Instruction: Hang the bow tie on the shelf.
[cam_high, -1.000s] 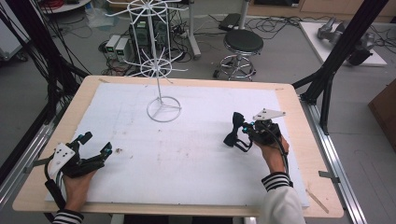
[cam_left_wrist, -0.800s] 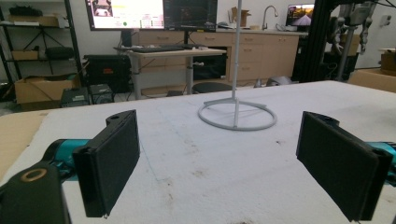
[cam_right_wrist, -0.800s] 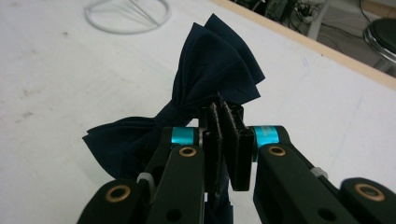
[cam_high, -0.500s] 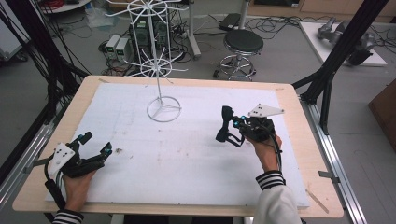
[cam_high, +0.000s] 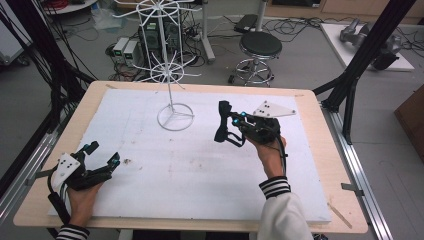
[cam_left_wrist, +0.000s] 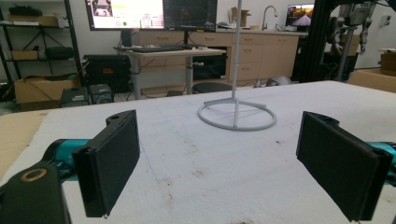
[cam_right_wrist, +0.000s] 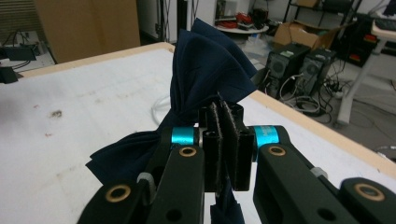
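No text, label, brand, number or sign can be read anywhere. In the left gripper view, two monitors (cam_left_wrist: 152, 13) at about twelve o'clock show bright windows, and a smaller screen (cam_left_wrist: 301, 14) at about one o'clock shows a picture, but any writing on them is too small and blurred to make out.

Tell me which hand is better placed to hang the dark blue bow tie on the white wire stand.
Right: the right gripper is shut on the bow tie, near the stand; the left gripper sits open, farther off.
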